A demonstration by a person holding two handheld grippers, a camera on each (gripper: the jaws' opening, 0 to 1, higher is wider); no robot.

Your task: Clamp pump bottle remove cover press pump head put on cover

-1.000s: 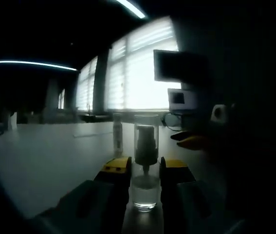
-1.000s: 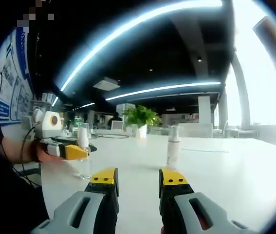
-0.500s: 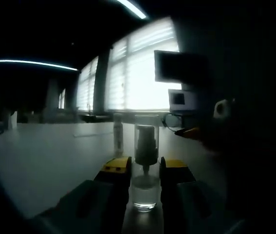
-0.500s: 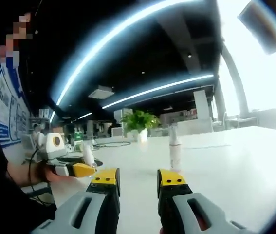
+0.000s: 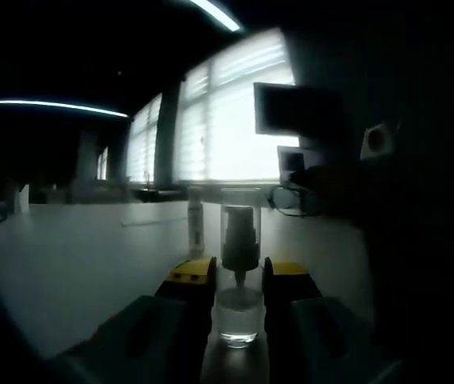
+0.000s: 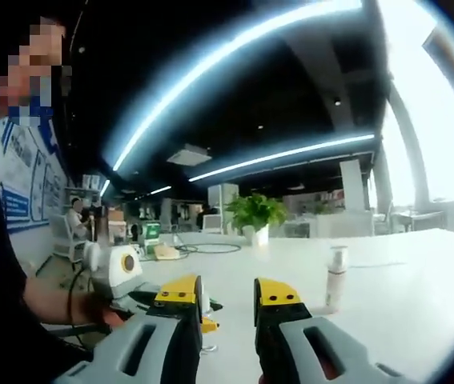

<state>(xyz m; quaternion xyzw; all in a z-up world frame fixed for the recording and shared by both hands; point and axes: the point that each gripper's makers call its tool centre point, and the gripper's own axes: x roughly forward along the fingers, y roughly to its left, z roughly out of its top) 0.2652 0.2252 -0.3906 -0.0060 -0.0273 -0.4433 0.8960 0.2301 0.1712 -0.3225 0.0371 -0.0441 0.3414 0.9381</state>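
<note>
In the right gripper view, the clear pump bottle (image 6: 205, 334) is mostly hidden behind the yellow-tipped right gripper (image 6: 220, 298). The dim left gripper view leaves the slim white bottle (image 5: 194, 222) beyond too dark to read.

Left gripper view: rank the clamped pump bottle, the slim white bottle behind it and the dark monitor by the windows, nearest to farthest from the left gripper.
1. Pump bottle, between the left gripper jaws, clear cover on.
2. Slim white bottle, farther out on the table, slightly left.
3. Monitor, far back, upper right against the windows.
</note>
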